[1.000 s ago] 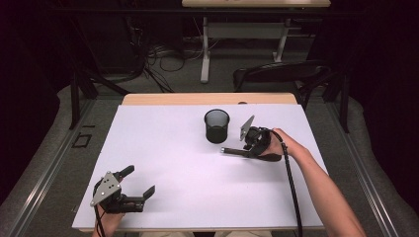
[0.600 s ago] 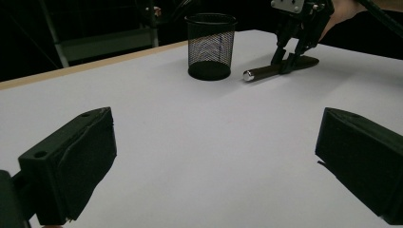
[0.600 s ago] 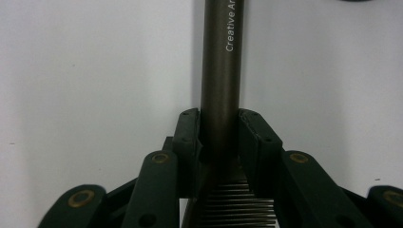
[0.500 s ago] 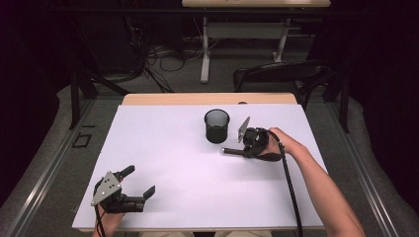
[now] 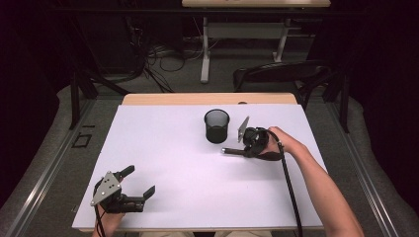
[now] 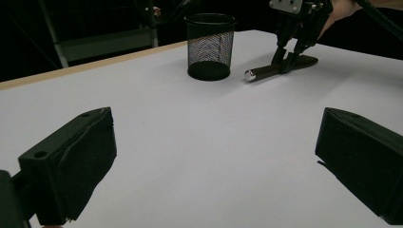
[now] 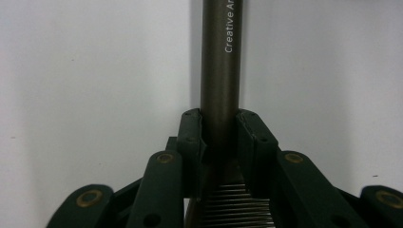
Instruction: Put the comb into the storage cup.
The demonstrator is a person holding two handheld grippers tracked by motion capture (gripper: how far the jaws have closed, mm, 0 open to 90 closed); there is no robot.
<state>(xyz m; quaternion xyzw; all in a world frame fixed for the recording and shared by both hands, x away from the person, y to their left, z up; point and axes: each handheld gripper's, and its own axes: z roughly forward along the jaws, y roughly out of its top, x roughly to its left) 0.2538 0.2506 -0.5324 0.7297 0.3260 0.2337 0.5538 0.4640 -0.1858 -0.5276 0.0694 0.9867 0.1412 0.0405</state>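
White table (image 5: 163,148): mesh cup (image 5: 217,126) upright, contents unclear; marker (image 5: 232,151) outside, beside it.

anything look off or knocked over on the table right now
Nothing stands out. The black mesh pen cup stands upright on the white table. The dark marker lies flat beside it, and the right gripper has just closed on its barrel. The left gripper rests open near the front edge.
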